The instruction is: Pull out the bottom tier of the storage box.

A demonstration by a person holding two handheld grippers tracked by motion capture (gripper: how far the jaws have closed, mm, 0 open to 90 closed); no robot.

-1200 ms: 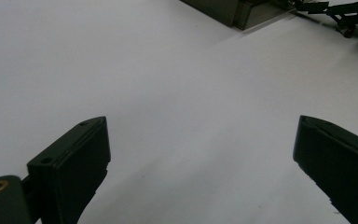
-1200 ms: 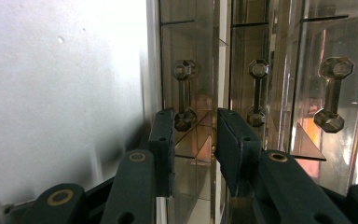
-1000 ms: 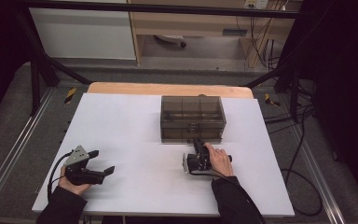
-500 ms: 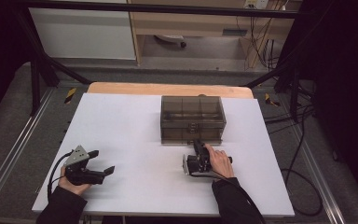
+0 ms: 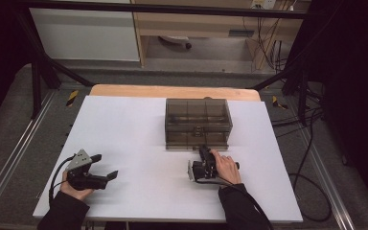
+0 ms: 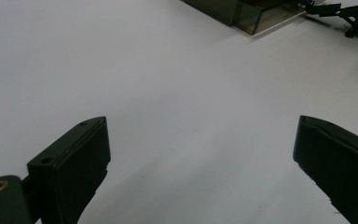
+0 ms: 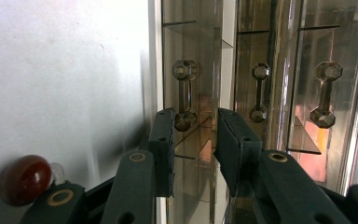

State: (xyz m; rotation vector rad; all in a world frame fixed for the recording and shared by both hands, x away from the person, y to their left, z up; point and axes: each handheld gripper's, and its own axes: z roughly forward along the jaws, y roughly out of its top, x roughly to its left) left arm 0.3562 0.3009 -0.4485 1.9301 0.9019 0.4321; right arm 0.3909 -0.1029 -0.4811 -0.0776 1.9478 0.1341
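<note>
A smoky see-through drawer box [image 5: 197,122] stands at the middle of the white table [image 5: 134,129]. My right gripper [image 5: 203,150] lies on its side at the box's front, held by a hand. In the right gripper view its jaws [image 7: 196,126] stand a little apart, either side of the near knob of one drawer's handle [image 7: 184,95], with a gap on one side. Two more handles [image 7: 259,93] [image 7: 327,93] show on the other drawers. My left gripper [image 5: 106,166] is at the front left, jaws wide open [image 6: 200,140] over bare table, nothing between them.
A small red round thing [image 7: 25,179] shows beside the right gripper's base. The box corner [image 6: 242,11] and the other gripper [image 6: 340,11] lie far off in the left gripper view. Dark frame bars, cables and floor surround the table; a wooden strip [image 5: 172,91] runs along its far edge.
</note>
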